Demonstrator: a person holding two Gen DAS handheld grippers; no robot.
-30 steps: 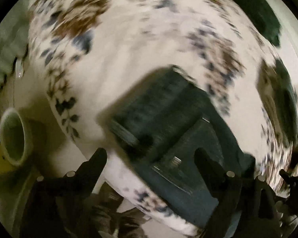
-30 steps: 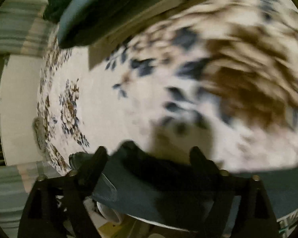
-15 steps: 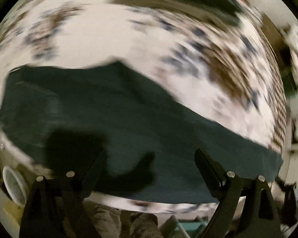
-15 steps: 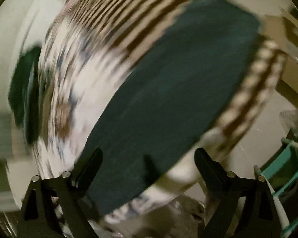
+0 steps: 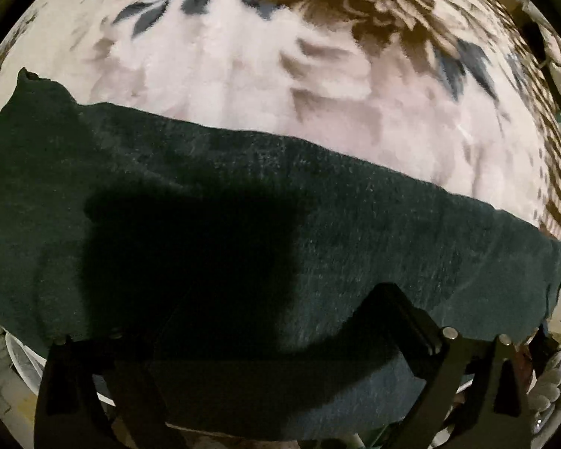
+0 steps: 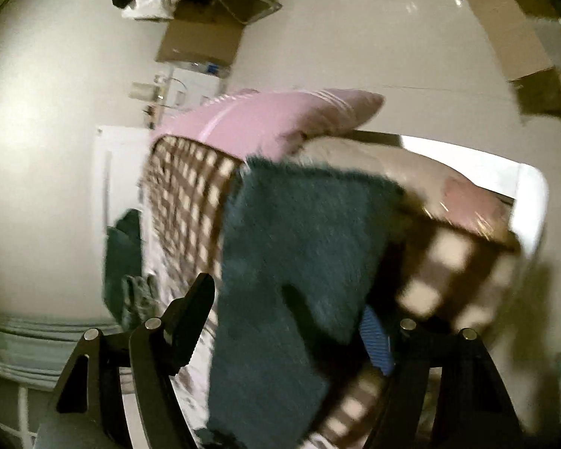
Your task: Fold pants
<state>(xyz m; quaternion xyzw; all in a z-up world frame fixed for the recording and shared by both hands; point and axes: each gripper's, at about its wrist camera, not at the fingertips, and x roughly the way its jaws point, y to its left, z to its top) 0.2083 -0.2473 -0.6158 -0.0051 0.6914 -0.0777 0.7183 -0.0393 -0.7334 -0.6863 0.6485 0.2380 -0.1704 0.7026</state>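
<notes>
We are looking down past our left gripper (image 5: 265,336) at the pants (image 5: 318,232), a dark green band lying flat across the floral blanket (image 5: 243,93), just ahead of and under the fingers. The fingers are standing wide apart, and we are seeing no cloth pinched between them, though the left one is sitting in deep shadow. Our right gripper (image 6: 299,307) is also spread wide, with one end of the pants hanging close in front of it over the checked edge of the bedding (image 6: 183,194); whether the cloth is touching a finger we cannot tell through the blur. A pink pillow (image 6: 265,119) is lying beyond. We are judging the pants already laid out as one long strip, with the shorter crosswise folds remaining.
</notes>
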